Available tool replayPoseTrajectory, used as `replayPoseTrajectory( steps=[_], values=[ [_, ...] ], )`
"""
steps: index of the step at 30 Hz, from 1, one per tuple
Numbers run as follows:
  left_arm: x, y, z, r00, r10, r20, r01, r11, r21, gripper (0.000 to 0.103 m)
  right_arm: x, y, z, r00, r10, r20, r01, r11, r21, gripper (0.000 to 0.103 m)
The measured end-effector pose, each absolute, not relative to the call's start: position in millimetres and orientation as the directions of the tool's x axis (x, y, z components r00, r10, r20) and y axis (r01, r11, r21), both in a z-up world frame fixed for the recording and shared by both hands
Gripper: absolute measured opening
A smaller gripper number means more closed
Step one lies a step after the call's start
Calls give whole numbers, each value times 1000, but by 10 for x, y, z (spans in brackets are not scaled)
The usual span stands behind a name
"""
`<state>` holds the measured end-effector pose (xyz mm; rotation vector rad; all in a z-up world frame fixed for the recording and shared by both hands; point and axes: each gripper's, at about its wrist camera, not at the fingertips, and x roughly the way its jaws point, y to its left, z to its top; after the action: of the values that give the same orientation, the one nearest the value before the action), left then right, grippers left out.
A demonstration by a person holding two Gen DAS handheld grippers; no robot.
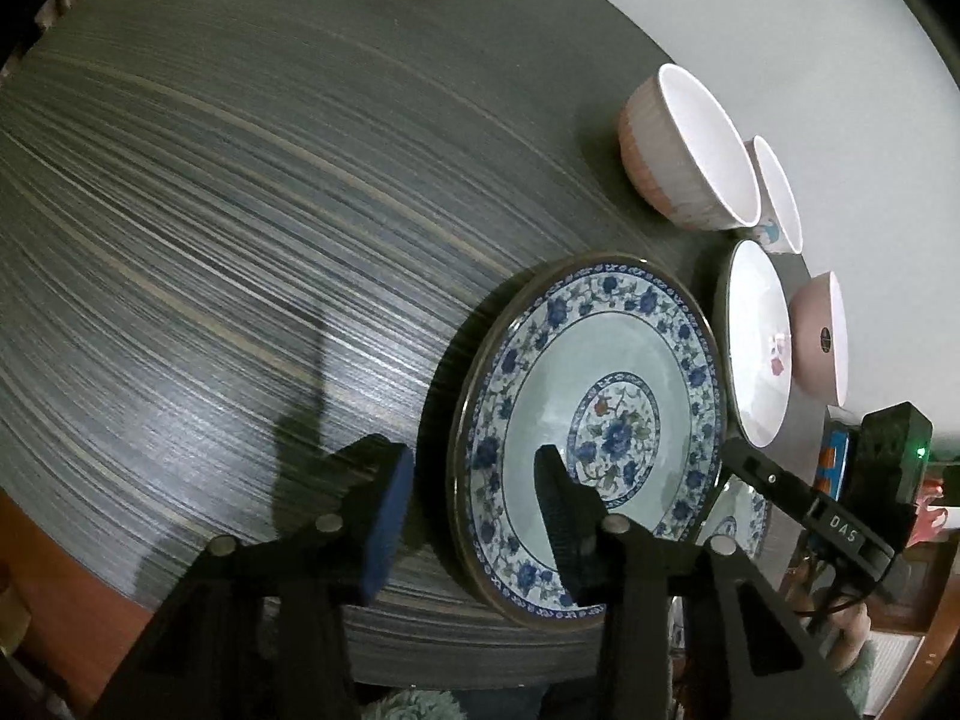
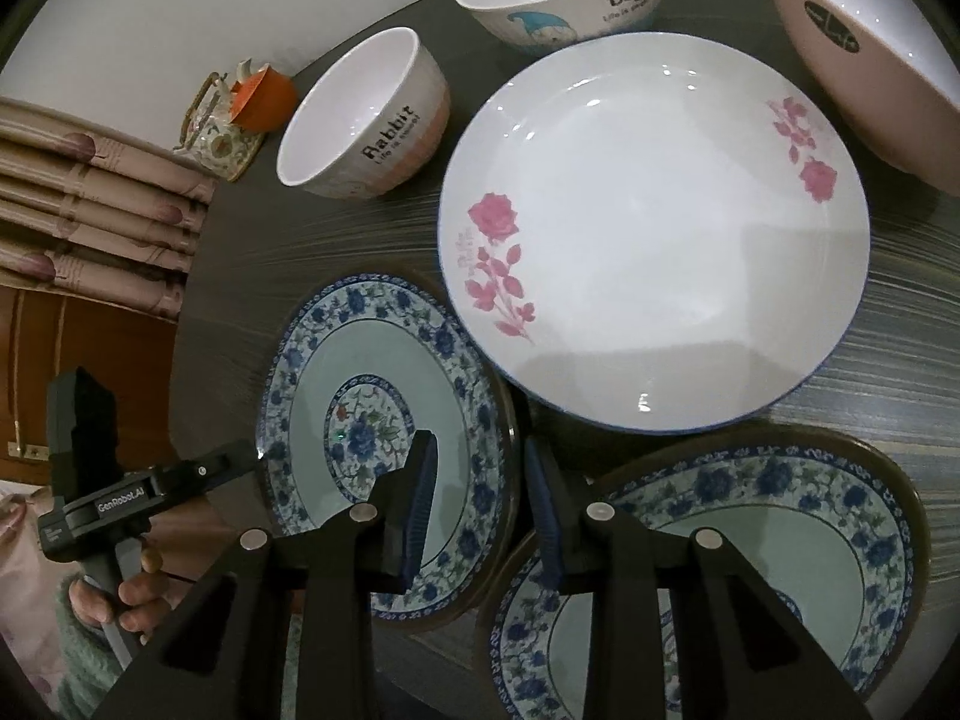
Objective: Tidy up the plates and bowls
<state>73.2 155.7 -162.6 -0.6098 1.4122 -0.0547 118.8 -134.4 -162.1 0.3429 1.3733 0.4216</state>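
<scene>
The blue-flowered plate [image 1: 591, 414] lies flat on the tabletop [image 1: 240, 240], beside the rose plate [image 2: 654, 240]. Left claw [image 1: 474, 516], part-open and empty, straddles its near rim; right claw [image 2: 483, 504], narrow and empty, straddles the opposite rim.

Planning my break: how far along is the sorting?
Done: nothing looks stacked. In hand: left tool and right tool straddle opposite rims of one blue plate, not yet clamped. Left: stacking it with the rose plate and second blue plate, nesting the bowls.

Floral teapot [image 2: 219, 132] (orange cup [image 2: 267, 99] beside)
</scene>
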Motion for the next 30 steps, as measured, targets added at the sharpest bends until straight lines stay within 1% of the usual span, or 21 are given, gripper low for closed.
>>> replayPoseTrajectory(
  steps=[7,9,12,15,17,19,25,30],
  values=[
    [772,1513,-1663,172,-385,-907,-306,854,-420,35,1272,-1324,-1705,133,490,-861,-94,871,482,26],
    [782,1498,-1687,160,-391,-906,-304,854,-422,27,1278,-1339,-1733,128,496,-859,-94,868,487,25],
    [790,1483,-1714,156,-392,-906,-298,856,-422,23,1294,-1331,-1768,125,495,-860,-95,869,486,24],
    [801,1443,-1731,155,-380,-912,-283,867,-410,21,1307,-1332,-1791,119,504,-855,-94,863,496,24],
    [807,1432,-1738,154,-374,-914,-280,871,-404,21,1310,-1315,-1805,112,510,-853,-100,860,501,18],
    [808,1421,-1736,156,-364,-918,-269,879,-394,20,1302,-1285,-1806,113,492,-863,-108,870,482,16],
    [800,1450,-1689,177,-342,-923,-253,891,-378,19,1222,-1203,-1745,133,458,-879,-145,886,440,15],
    [797,1544,-1590,209,-319,-924,-245,898,-365,19,1175,-1112,-1689,144,463,-875,-156,884,442,15]
  ],
)
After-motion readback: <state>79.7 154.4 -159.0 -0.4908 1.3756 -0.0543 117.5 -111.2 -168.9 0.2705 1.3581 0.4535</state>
